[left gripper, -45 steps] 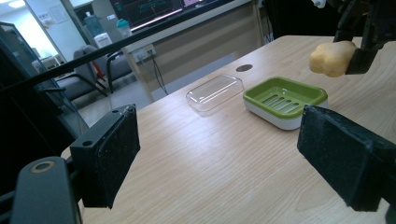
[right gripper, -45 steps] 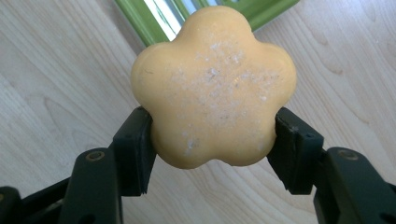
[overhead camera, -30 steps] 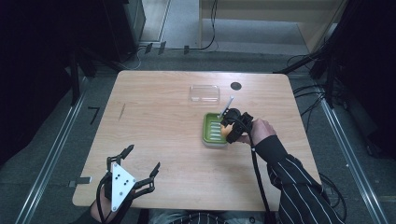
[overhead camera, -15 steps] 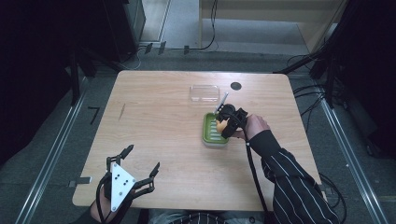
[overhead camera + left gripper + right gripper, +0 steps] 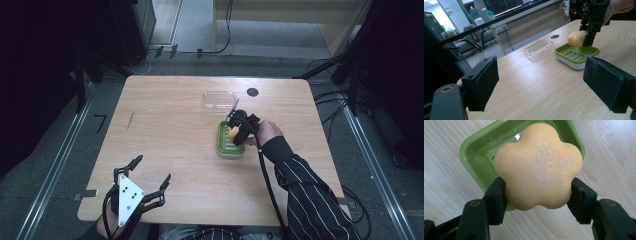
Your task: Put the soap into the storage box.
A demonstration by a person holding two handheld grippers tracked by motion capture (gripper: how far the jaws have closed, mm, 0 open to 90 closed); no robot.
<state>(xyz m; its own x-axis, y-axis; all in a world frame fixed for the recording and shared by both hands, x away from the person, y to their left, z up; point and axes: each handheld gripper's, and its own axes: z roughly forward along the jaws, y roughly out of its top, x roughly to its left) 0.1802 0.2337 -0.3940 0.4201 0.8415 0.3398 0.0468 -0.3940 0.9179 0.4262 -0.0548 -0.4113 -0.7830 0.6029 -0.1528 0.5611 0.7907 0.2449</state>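
An orange flower-shaped soap (image 5: 537, 166) is clamped between the jaws of my right gripper (image 5: 537, 195) and held just above a green soap dish (image 5: 474, 150). In the high view the soap (image 5: 233, 133) hangs over the far part of the dish (image 5: 227, 147), right of the table's middle, with the right gripper (image 5: 241, 126) shut on it. The left gripper view shows the soap (image 5: 577, 38) lifted above the dish (image 5: 576, 53). My left gripper (image 5: 147, 175) rests open near the front left edge, nothing between its fingers (image 5: 482, 82).
A clear plastic lid (image 5: 219, 99) lies on the wooden table (image 5: 165, 130) just beyond the dish, also seen as the lid (image 5: 539, 49) in the left gripper view. A dark round cable hole (image 5: 252, 92) sits near the far edge. A striped sleeve (image 5: 310, 200) comes in from the bottom right.
My right gripper has lifted the orange soap up out of the green dish and shifted slightly toward the far side. The left gripper has stayed where it was.
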